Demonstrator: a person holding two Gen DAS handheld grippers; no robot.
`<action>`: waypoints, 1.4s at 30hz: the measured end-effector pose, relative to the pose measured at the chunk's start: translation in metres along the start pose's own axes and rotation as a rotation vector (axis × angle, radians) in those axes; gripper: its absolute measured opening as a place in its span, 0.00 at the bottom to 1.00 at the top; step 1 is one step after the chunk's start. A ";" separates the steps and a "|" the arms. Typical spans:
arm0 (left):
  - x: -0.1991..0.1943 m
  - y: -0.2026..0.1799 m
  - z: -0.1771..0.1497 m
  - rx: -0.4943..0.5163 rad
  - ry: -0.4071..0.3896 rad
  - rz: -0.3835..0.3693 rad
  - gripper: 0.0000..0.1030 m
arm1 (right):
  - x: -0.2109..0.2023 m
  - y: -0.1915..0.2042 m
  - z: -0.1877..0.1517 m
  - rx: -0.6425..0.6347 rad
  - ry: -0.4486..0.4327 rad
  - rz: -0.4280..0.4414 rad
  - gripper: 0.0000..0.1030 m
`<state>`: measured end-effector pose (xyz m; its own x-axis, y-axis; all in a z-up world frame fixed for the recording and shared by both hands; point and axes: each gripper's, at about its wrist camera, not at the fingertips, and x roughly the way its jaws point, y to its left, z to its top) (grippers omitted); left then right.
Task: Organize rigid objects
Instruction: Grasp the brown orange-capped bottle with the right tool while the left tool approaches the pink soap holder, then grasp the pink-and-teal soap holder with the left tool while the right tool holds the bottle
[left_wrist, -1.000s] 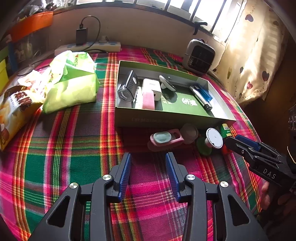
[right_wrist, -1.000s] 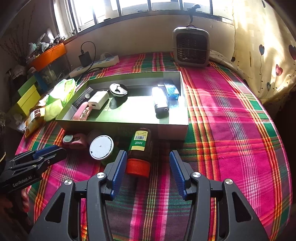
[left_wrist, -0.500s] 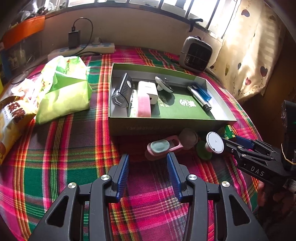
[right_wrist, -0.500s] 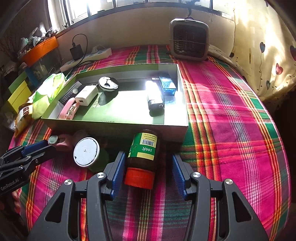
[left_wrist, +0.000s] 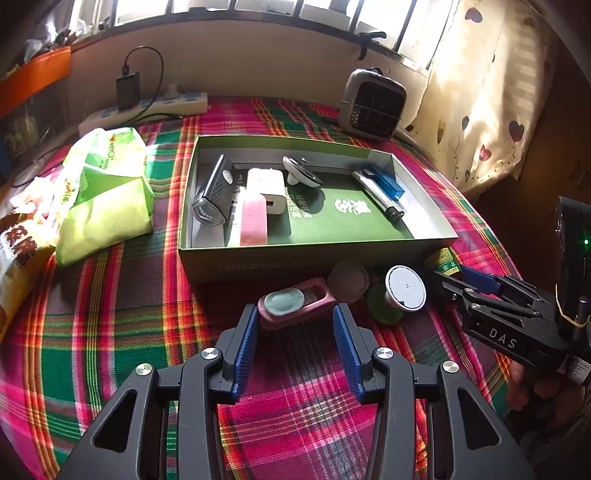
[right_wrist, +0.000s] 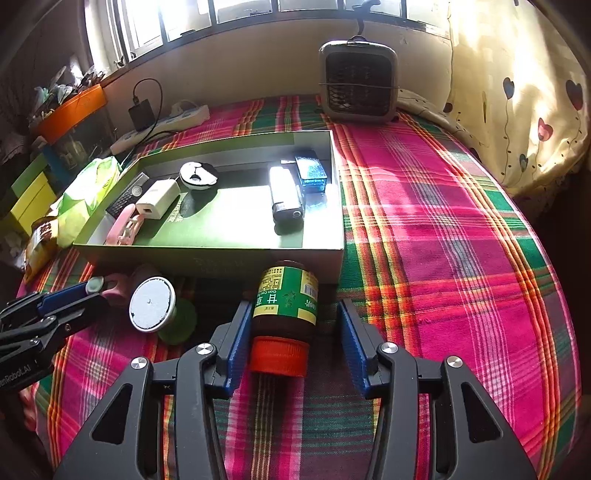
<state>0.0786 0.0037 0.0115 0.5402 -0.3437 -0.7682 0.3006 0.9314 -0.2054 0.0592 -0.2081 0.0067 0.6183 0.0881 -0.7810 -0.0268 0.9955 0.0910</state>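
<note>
In the left wrist view, the left gripper (left_wrist: 294, 330) sits at the lower centre of the frame with its jaws open, their tips on either side of the near end of a pink case (left_wrist: 297, 303) with a pale teal oval on top, not yet clamped on it. The case lies on the plaid desk (left_wrist: 110, 332) just in front of the green box (left_wrist: 295, 262), which fills the middle of the frame and holds a white adapter (left_wrist: 266, 190) and other small items. Right of the case stands a white round disc (left_wrist: 405, 288). In the right wrist view, the right gripper (right_wrist: 291, 334) at lower centre has its jaws open around a brown bottle (right_wrist: 284, 317) lying on its side, orange cap toward the camera, its far end against the box wall (right_wrist: 221, 262). The left finger pad (right_wrist: 236, 341) touches the bottle, while a gap remains on the right.
</note>
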 end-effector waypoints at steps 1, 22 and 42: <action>-0.001 -0.002 0.000 0.004 0.000 -0.002 0.39 | 0.000 0.000 0.000 0.001 -0.002 -0.002 0.40; -0.006 -0.018 -0.011 0.048 0.009 0.016 0.39 | -0.007 -0.010 -0.004 -0.007 -0.018 -0.021 0.32; 0.020 -0.021 0.002 0.118 0.009 0.078 0.39 | -0.003 -0.011 -0.003 -0.009 -0.006 -0.007 0.32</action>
<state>0.0843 -0.0228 0.0018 0.5581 -0.2695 -0.7847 0.3487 0.9344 -0.0729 0.0558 -0.2191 0.0062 0.6230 0.0804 -0.7780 -0.0288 0.9964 0.0799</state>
